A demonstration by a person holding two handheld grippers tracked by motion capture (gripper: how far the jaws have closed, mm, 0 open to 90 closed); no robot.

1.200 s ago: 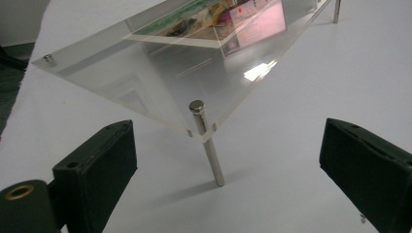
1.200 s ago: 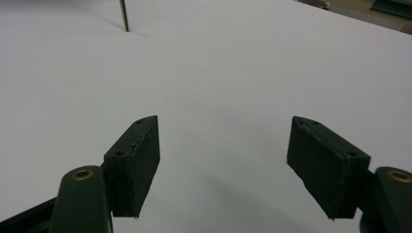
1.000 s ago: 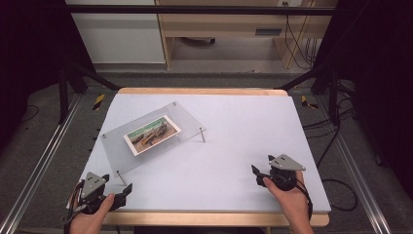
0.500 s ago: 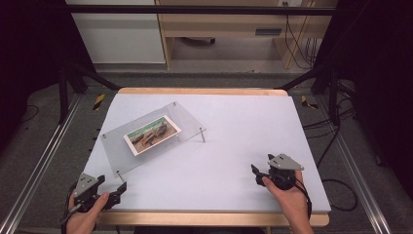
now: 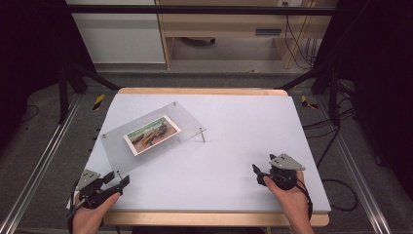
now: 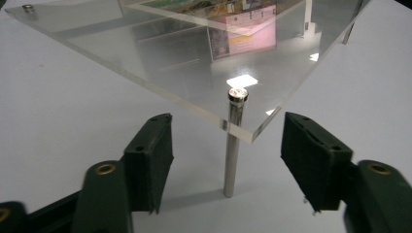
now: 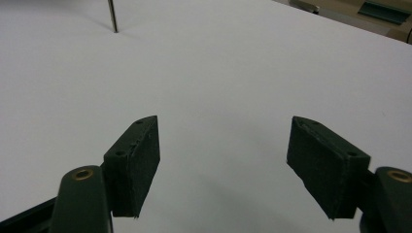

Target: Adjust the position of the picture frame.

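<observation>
Inspection finds one clear plate (image 5: 146,139) standing on thin metal legs at about ten o'clock on the white table (image 5: 243,126), with one photo card (image 5: 152,135) lying on top. Three legs can be counted in the high view; a fourth cannot be confirmed. The left gripper (image 5: 117,181), at seven o'clock, is aimed at the nearest corner leg (image 6: 233,145); its jaws have just been closing and stand either side of the leg without touching it, seemingly to take hold there. The right gripper (image 5: 258,171), at five o'clock, hovers over bare table, jaws apart and empty, apparently waiting its turn.
</observation>
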